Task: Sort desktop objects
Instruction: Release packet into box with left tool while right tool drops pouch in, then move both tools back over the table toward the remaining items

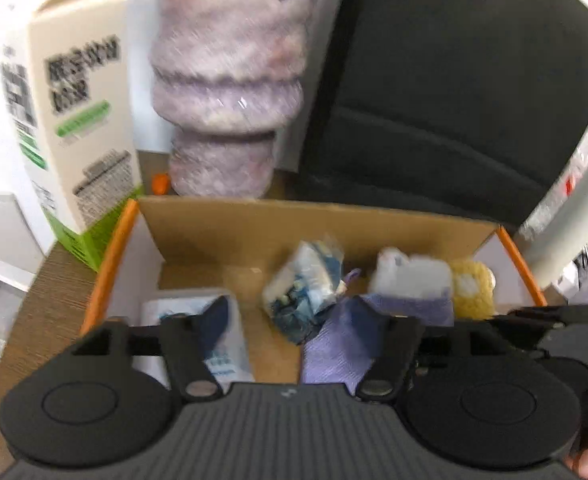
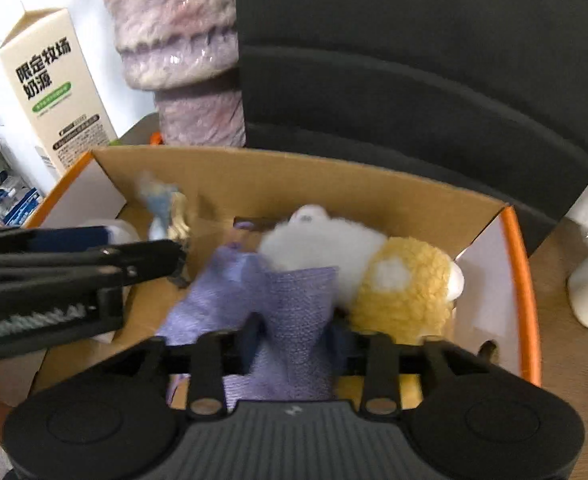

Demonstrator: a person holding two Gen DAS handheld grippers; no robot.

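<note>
Nearest, right gripper clamped on the purple cloth, low inside the cardboard box; left gripper spread wide over the same box, holding nothing. Just beyond the cloth, white-and-yellow plush toy against the right wall, crinkled blue-and-white packet mid-floor. Behind the box, milk carton, wrapped purple bundle, black chair.
</note>
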